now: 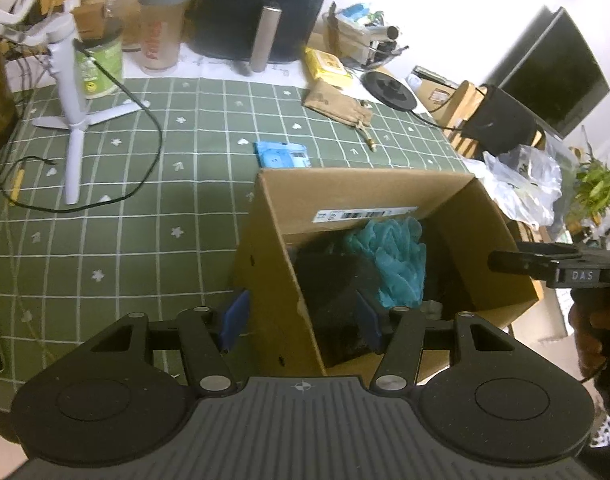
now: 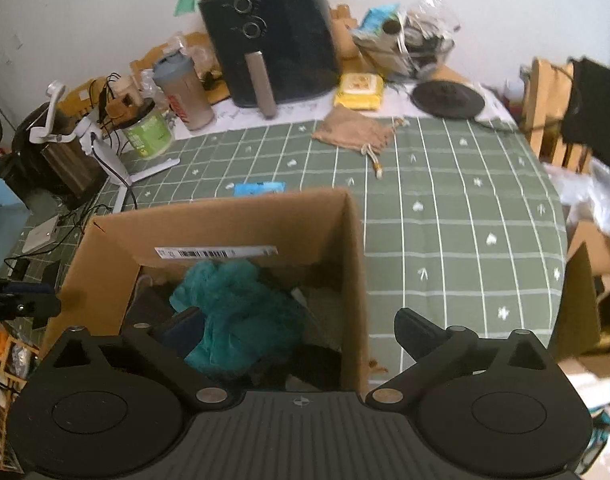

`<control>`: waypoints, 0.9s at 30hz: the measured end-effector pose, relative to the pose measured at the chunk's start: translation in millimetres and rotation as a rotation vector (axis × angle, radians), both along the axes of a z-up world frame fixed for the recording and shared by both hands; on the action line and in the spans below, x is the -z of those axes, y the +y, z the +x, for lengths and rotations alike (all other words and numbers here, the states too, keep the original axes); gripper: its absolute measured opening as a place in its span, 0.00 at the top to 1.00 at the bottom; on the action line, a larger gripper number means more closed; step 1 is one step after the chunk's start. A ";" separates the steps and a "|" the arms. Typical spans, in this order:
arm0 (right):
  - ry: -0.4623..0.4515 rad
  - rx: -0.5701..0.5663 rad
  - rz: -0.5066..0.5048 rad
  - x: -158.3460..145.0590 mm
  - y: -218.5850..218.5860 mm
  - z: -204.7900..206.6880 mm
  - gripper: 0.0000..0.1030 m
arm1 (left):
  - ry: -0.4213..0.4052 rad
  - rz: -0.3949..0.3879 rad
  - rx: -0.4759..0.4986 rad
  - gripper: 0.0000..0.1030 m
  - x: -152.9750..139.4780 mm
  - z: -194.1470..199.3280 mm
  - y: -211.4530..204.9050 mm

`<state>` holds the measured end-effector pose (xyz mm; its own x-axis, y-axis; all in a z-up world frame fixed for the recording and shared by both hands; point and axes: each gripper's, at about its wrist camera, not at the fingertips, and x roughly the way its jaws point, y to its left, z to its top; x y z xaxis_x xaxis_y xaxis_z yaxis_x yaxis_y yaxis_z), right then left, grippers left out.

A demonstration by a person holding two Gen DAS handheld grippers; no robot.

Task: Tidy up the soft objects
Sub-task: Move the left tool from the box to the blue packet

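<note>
a cardboard box [image 1: 265,248] sits open on a green checked desk [image 1: 125,220], a teal fluffy cloth [image 1: 393,264] lying inside it among dark items. the left gripper [image 1: 301,316] straddles the box's left wall with its blue-padded fingers [image 1: 235,316] about half apart, one outside and one inside; whether they press on the wall cannot be told. the right gripper [image 2: 301,332] hangs over the box's right wall with fingers [image 2: 415,330] spread wide and empty, the teal cloth just beside its left finger.
</note>
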<state>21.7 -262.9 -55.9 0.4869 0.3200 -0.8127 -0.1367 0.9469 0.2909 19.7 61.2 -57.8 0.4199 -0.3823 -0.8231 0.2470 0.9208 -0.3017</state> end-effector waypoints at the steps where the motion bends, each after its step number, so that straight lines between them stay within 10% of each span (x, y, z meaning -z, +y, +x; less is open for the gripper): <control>1: 0.010 0.002 0.019 2.1 -0.7 -0.8 0.02 | 0.002 -0.008 0.010 0.46 1.7 0.8 -1.9; 27: -0.007 0.033 0.077 -1.5 -20.5 21.6 0.00 | 0.028 -0.007 -0.035 0.40 1.8 21.8 -13.2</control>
